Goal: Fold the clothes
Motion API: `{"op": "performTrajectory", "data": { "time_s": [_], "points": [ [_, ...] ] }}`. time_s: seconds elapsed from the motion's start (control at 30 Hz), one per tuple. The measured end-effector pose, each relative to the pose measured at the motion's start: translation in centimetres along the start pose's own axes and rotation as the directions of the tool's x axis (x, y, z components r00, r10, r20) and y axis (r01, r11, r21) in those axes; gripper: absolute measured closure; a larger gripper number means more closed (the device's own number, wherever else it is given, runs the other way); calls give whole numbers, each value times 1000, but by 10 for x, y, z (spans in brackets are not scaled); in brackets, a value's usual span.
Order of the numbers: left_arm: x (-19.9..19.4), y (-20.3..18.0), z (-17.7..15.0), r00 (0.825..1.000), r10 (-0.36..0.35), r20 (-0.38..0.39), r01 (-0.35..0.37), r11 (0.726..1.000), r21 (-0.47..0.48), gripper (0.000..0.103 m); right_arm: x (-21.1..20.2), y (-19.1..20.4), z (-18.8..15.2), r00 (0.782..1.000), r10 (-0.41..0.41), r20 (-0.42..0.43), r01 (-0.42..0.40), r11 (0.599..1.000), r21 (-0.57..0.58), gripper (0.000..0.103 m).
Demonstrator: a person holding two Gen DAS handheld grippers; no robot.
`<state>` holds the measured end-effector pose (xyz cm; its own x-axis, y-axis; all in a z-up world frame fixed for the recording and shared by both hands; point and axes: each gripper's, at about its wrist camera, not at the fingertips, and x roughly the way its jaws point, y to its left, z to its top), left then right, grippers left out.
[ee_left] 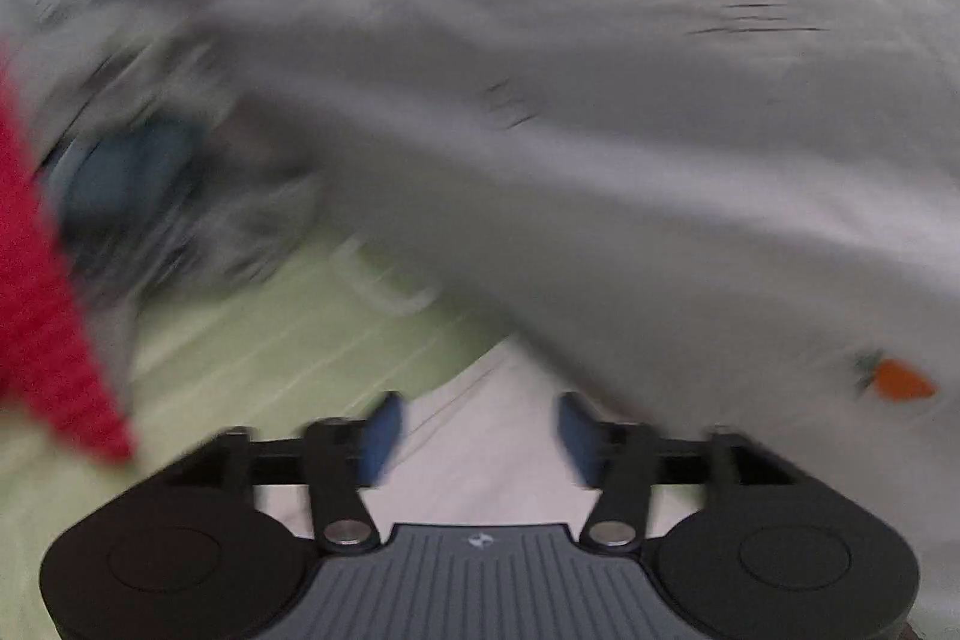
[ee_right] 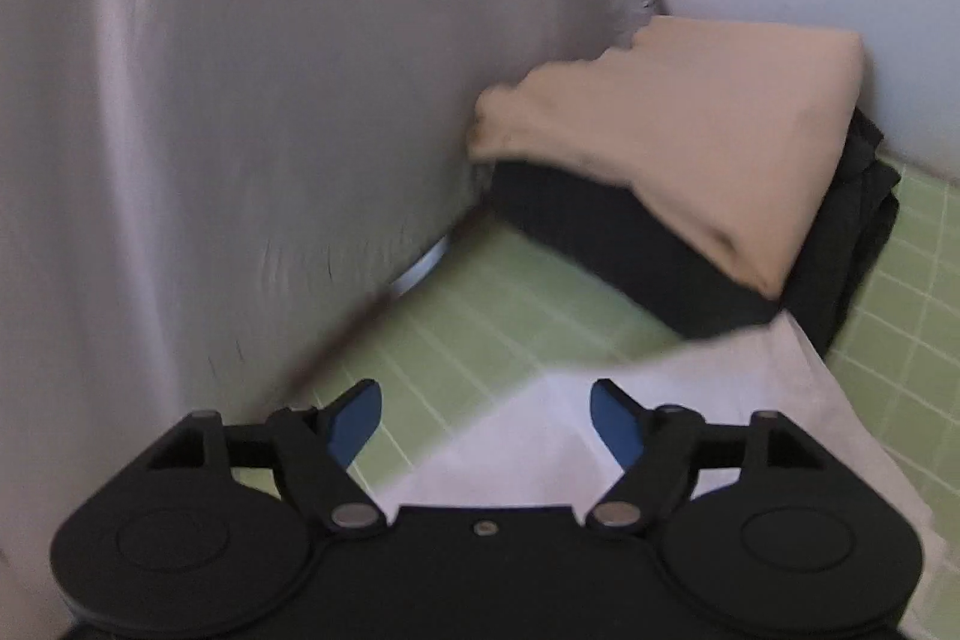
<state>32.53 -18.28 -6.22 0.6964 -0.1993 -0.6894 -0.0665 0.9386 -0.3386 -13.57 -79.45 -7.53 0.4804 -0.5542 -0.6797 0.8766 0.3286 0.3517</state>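
garment vs left gripper: large pale grey-white cotton garment with small orange carrot prints (ee_left: 600, 111) fills the upper and right of the left wrist view, up-right of the left gripper (ee_left: 477, 436); nothing between its blue pads (ee_left: 384, 436), jaws stand wide and empty.

garment vs right gripper: same garment (ee_right: 240, 99) fills the left half of the right wrist view, up-left of the right gripper (ee_right: 486, 424); jaws wide, empty, over a flat white cloth (ee_right: 690, 400).

nearer hand: cannot tell; garment edge runs close past both grippers, not touching either from what shows.

long axis: judged a broad diagonal sweep, low-right to upper-left in the left view; a dark hem edge (ee_right: 360, 316) slants down toward the right gripper. Heavy blur, so rough.

garment look: thin, soft, long folds and ridges, sparse carrot prints (ee_left: 900, 379), faint dark stitch-like marks; looks draped or loose rather than flat, not folded.

garment place: on or just above the light green grid-pattern bed sheet (ee_right: 510, 340); which one, blur hides.

neighbours: stack of folded clothes, beige piece on top (ee_right: 678, 129) over black piece (ee_right: 600, 232), just right of the garment; red knit fabric (ee_left: 42, 316) at left edge; blurred blue-grey heap (ee_left: 132, 172) beside it.

coming move, judged: each gripper needs to reach up toward the garment edge on its own side and pinch one layer; risk is catching the white cloth beneath.
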Motion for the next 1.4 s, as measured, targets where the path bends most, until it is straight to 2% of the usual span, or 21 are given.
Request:
{"op": "performTrajectory", "data": {
  "time_s": [0.07, 0.13, 0.2, 0.3, 0.43, 0.53, 0.6, 0.73, 0.97, 1.07, 1.13, 1.17, 1.2, 1.23, 1.27, 1.33, 1.4],
  "points": [
    [-5, 39, -22, 997, 48, -56, -53, 995, -81, 36, -13, 4, -33, 998, -67, -12, 66, 995, -75, 23],
    [-13, 74, -46, 988, 105, -113, -120, 983, -139, 36, -31, -1, -61, 990, -137, -9, 136, 987, -83, 22],
    [-19, 96, -65, 980, 134, -150, -158, 974, -161, 36, -52, -15, -83, 985, -175, -7, 175, 985, 1, 19],
    [-24, 114, -88, 972, 145, -185, -177, 970, -170, 36, -74, -39, -100, 988, -151, -3, 150, 976, 155, 18],
    [-14, 106, -99, 977, 81, -196, -113, 981, -157, 35, -82, -49, -108, 981, -189, -45, 194, 954, 231, 13],
    [-6, 94, -103, 976, 103, -193, -127, 985, -115, 33, -79, -58, -117, 983, -161, -87, 181, 925, 335, 12],
    [0, 89, -104, 975, 115, -191, -134, 987, -93, 28, -73, -65, -123, 986, -122, -114, 158, 903, 400, 12],
    [1, 83, -98, 980, 103, -170, -120, 989, -92, 28, -61, -71, -129, 985, -109, -137, 160, 877, 453, 12],
    [17, 89, -83, 982, 132, -135, -144, 986, -87, 25, -46, -74, -129, 979, -128, -159, 190, 856, 480, 12],
    [19, 83, -82, 981, 139, -133, -148, 987, -58, 26, -39, -65, -126, 974, -152, -167, 210, 881, 425, 8],
    [21, 77, -84, 979, 164, -122, -167, 986, -12, 35, -32, -53, -123, 966, -172, -194, 229, 916, 331, 8],
    [21, 75, -85, 975, 189, -116, -189, 982, 7, 51, -30, -47, -123, 962, -185, -202, 239, 927, 289, 10],
    [21, 74, -86, 971, 214, -109, -212, 977, 25, 65, -29, -42, -124, 958, -200, -204, 249, 934, 256, 19],
    [21, 72, -87, 966, 239, -102, -235, 971, 43, 70, -29, -38, -125, 957, -208, -203, 253, 940, 228, 32],
    [19, 75, -86, 968, 226, -106, -225, 974, 24, 78, -31, -36, -126, 956, -213, -199, 253, 946, 203, 41],
    [15, 80, -83, 972, 203, -117, -207, 978, -23, 85, -36, -34, -127, 957, -223, -187, 251, 957, 146, 72],
    [4, 87, -79, 977, 178, -117, -188, 979, -82, 89, -44, -38, -128, 969, -199, -149, 216, 970, 107, 79]
  ]
}}
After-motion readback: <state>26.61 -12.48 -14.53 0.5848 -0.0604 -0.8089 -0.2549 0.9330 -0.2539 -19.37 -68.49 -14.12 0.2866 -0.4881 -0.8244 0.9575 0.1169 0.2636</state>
